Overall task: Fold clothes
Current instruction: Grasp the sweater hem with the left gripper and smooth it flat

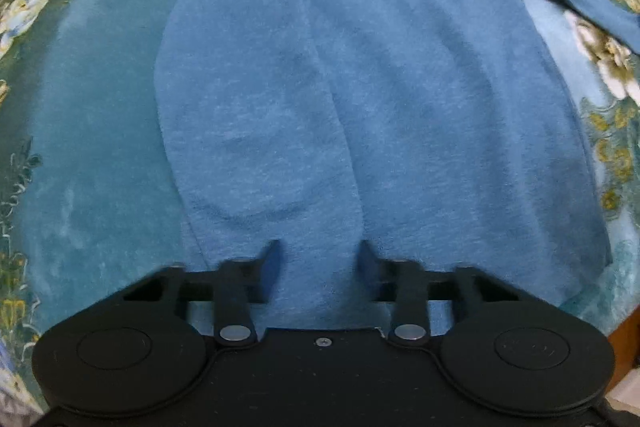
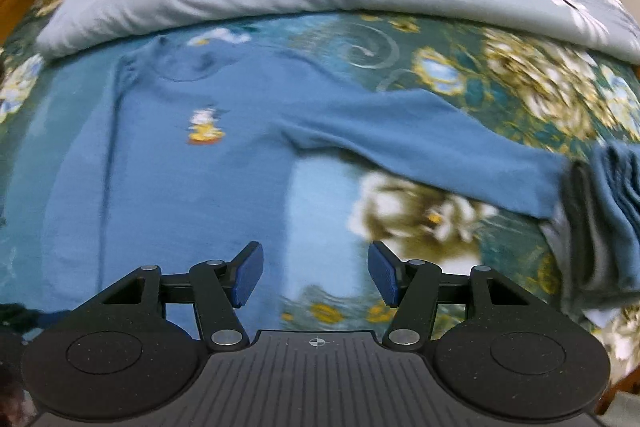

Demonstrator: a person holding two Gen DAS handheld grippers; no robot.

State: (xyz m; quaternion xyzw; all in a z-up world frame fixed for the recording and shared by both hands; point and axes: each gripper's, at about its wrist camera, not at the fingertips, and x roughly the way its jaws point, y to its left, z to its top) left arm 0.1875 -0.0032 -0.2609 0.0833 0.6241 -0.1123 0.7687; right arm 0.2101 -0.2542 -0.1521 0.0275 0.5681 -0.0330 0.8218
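On floral bedspread (image 2: 460,75), blue sweatshirt (image 1: 400,107) lies flat, front up. One sleeve (image 1: 240,87) already folded across body; other sleeve (image 2: 420,143) outstretched. Left gripper (image 1: 320,259) over hem, jaws apart; right gripper (image 2: 316,275) apart, empty. Body folds remain.

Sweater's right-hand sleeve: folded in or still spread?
Spread. The sleeve lies stretched out sideways on the bedspread, away from the sweater body.
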